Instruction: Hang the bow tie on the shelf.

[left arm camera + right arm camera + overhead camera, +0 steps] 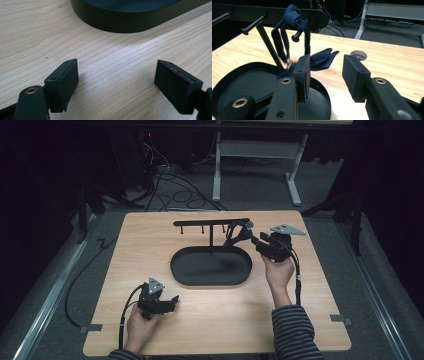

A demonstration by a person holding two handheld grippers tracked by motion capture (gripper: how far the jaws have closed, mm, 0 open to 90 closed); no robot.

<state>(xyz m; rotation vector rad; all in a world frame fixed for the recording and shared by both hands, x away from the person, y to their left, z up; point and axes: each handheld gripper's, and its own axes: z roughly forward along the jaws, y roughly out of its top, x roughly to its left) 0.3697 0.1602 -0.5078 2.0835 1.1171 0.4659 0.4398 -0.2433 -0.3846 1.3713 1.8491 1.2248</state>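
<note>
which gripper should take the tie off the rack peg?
Right. The right gripper is open right beside the dark blue tie hanging on the rack. The left gripper, also open, sits low over bare table, well short of the rack.

I see my left gripper [172,300] low with jaws spread, my right gripper [250,239] raised, jaws parted.

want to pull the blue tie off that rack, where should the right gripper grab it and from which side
Grip the knot of the blue tie, where it bunches over the end peg of the rack. Come from the peg's knobbed free end, which faces the right gripper, so the loop likely slides straight off.
</note>
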